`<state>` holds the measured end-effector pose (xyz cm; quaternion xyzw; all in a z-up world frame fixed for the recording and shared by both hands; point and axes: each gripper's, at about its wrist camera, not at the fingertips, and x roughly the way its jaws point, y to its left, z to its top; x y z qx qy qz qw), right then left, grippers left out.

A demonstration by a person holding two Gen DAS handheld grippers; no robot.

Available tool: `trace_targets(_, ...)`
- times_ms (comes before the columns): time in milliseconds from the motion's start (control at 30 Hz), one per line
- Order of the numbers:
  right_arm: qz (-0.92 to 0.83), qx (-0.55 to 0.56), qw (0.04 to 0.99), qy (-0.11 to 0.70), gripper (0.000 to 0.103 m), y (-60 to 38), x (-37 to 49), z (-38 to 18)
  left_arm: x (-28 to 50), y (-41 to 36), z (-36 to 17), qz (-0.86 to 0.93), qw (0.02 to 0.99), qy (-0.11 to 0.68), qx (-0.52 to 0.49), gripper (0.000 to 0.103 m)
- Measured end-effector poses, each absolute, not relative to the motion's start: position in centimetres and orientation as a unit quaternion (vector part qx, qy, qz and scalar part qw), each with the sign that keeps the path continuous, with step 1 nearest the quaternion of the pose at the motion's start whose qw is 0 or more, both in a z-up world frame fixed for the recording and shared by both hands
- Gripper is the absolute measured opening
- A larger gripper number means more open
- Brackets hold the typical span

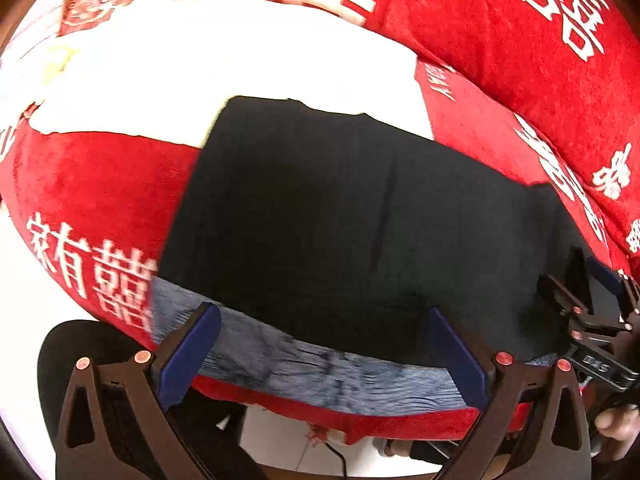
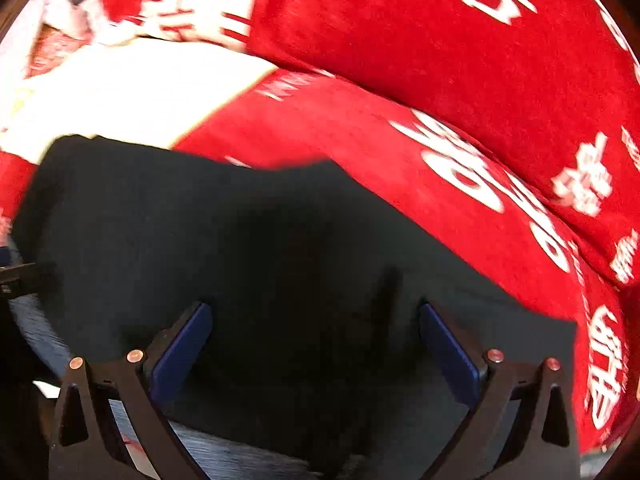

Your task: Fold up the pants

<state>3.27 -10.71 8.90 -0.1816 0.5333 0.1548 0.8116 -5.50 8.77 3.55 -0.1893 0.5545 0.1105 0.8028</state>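
While my left gripper (image 1: 324, 344) and right gripper (image 2: 316, 344) both gape wide and hold nothing, the one pair of black pants (image 1: 340, 220) lies folded at the red blanket's (image 1: 96, 188) near edge.

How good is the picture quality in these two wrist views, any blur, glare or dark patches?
Left wrist view: the white sheet is blown out, the grey waistband smeared by motion, and fisheye bending curves the red blanket. Right wrist view: blurrier overall, white lettering streaked, and the black pants are so dark that folds barely show.
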Motion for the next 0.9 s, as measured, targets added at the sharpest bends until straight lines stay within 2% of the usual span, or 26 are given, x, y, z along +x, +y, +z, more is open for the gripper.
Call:
trace_targets(67,0.174,-0.190,0.796,0.548,0.103,-9.4,3.8,8.1,-5.3,10.0,1.4,0.130,0.779,0.584,-0.188,0.103)
trace_targets(133,0.186,-0.194,0.769,0.580,0.102,-8.3,4.9,6.4,-5.6,10.7,1.6,0.123,0.783,0.575,-0.203,0.103)
trace_targets(333,0.292,-0.170,0.766,0.547,0.102,-4.6,7.1,9.1,-7.2,12.8,1.6,0.111,0.780,0.574,-0.222,0.103)
trace_targets(600,0.459,-0.309,0.631,0.544,0.100,7.2,8.5,5.2,-7.9,13.6,1.1,0.089,0.779,0.578,-0.229,0.103)
trace_targets(700,0.500,-0.312,0.565,0.577,0.080,9.6,9.0,3.4,-8.6,14.4,1.2,0.079,0.776,0.573,-0.252,0.103)
trace_targets(767,0.510,-0.319,0.544,0.585,0.070,10.3,9.1,3.2,-8.8,15.0,1.4,0.079,0.779,0.566,-0.260,0.103)
trace_targets(800,0.512,-0.324,0.538,0.585,0.059,10.3,9.1,3.4,-8.4,15.0,1.4,0.078,0.780,0.563,-0.262,0.103)
trace_targets(833,0.511,-0.340,0.541,0.575,0.040,10.1,8.9,3.9,-8.4,15.3,1.5,0.073,0.782,0.559,-0.267,0.103)
trace_targets(900,0.518,-0.358,0.549,0.550,0.021,9.4,8.3,5.2,-8.6,16.0,1.9,0.062,0.787,0.548,-0.276,0.103)
